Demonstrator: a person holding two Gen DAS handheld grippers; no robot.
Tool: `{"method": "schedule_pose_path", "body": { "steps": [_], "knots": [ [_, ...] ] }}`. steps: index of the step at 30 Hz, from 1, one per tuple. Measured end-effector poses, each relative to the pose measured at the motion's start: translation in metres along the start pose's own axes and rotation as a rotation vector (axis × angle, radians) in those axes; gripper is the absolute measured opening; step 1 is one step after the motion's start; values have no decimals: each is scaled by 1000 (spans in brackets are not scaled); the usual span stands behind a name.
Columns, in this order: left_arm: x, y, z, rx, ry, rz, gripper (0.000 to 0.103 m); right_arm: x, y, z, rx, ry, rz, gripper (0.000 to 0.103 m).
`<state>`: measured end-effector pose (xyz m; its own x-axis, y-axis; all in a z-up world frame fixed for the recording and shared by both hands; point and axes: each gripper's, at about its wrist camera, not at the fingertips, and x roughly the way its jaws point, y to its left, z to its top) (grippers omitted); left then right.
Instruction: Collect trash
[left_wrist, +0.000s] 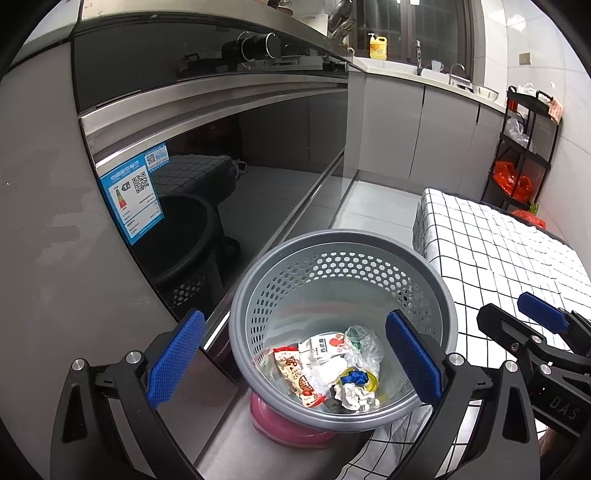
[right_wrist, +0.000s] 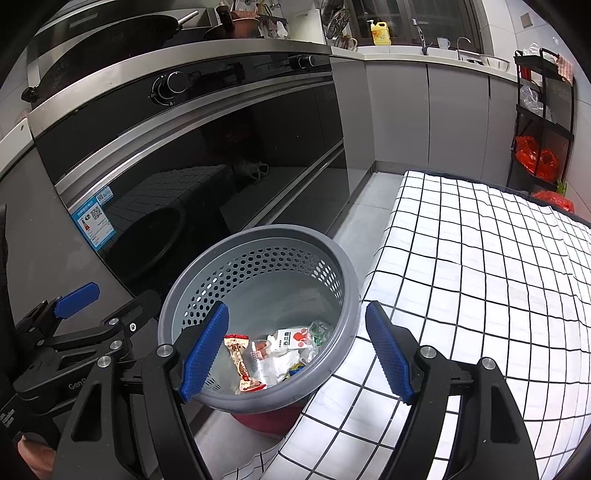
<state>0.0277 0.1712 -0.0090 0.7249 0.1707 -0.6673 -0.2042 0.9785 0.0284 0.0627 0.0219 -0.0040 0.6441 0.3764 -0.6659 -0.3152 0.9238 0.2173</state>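
A glossy black built-in oven door (right_wrist: 207, 177) with brushed steel trim fills the left, carrying a blue energy label sticker (left_wrist: 135, 201) near its lower corner. Above it sits a round black control knob (right_wrist: 173, 83). Grey cabinet doors (right_wrist: 454, 118) run along under a pale countertop, where a yellow plastic detergent bottle (left_wrist: 377, 45) stands near a chrome tap (left_wrist: 457, 68). A white cloth with a black grid pattern (right_wrist: 480, 266) covers a table on the right. Beyond it stands a black metal shelf rack (right_wrist: 545, 118) holding orange plastic bags (right_wrist: 535, 155).
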Motion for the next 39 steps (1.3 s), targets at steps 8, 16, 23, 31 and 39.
{"method": "schedule_pose_path", "body": {
  "steps": [8,16,23,31,39],
  "knots": [
    [1,3,0,-12,3,36,96,0,0,0,0,-1,-2,73],
    [-1,5,0,-13,-13,45,96,-3,3,0,0,-4,3,73],
    [3,5,0,-19,10,42,97,-3,5,-1,-2,-3,5,73],
    [6,8,-1,-32,24,47,96,-3,5,-1,0,-3,6,73],
    [6,7,-1,-31,24,45,97,-3,5,-1,-1,-4,6,73]
  ]
}}
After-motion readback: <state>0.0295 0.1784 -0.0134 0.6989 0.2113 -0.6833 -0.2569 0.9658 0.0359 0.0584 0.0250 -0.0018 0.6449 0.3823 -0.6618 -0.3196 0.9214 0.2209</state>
